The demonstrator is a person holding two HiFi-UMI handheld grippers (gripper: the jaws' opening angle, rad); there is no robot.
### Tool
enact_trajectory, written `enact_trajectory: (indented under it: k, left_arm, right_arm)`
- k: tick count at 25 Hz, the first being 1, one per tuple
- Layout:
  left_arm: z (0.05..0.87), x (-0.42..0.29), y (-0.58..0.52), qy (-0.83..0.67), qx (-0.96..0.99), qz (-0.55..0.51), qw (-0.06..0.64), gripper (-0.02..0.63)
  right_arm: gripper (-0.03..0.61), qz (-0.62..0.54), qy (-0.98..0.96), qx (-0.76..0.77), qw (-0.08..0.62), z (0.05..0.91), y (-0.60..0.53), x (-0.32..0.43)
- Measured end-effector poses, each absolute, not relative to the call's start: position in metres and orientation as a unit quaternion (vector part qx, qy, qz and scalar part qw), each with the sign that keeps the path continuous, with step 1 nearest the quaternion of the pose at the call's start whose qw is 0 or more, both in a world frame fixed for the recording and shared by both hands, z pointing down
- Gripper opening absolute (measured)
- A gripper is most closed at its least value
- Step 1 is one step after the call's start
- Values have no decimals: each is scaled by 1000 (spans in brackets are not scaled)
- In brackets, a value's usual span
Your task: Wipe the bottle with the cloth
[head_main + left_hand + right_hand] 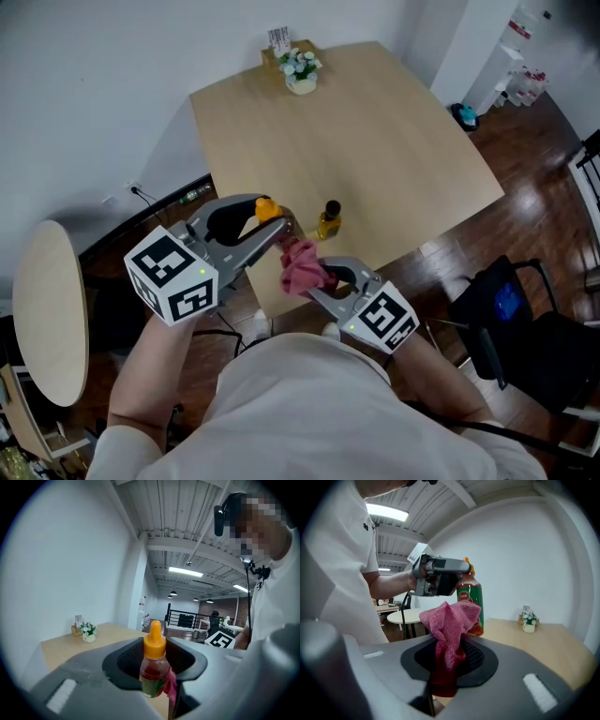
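My left gripper (pixel 278 225) is shut on a red sauce bottle (pixel 269 210) with an orange cap and holds it in the air above the table's near edge. In the left gripper view the bottle (pixel 153 666) stands upright between the jaws. My right gripper (pixel 316 281) is shut on a pink cloth (pixel 300 265). The cloth (pixel 451 623) presses against the bottle's lower side (pixel 471 603), just under the left gripper (pixel 439 579). A pink edge of the cloth (pixel 171 687) shows beside the bottle.
A small bottle of yellow liquid with a black cap (pixel 328 221) stands on the light wooden table (pixel 394 141) near its front edge. A white flower pot (pixel 301 70) and a small wooden holder (pixel 278 47) sit at the far edge. A round side table (pixel 45 309) is at the left, a dark chair (pixel 511 323) at the right.
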State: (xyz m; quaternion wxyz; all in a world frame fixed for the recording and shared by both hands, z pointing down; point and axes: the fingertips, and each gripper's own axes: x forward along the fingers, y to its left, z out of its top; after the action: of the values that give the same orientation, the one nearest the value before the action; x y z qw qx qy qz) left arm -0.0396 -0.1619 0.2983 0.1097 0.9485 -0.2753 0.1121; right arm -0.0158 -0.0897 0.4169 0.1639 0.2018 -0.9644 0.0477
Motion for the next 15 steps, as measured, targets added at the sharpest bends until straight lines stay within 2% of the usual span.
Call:
enact_trajectory:
  k: [4,11,15]
  left_arm:
    - [298,-38,-160,-280,947,114,107,153]
    - [303,-34,-159,-282,945,116,115,153]
    - [298,-28,-152,-283,946,106,121,153]
  right_arm:
    - [86,57,-965,194,167,428,-84,-15]
    - [86,-11,-979,146,143,362,-62,-42]
    - [86,8,-978,151,146,386,-73,-47]
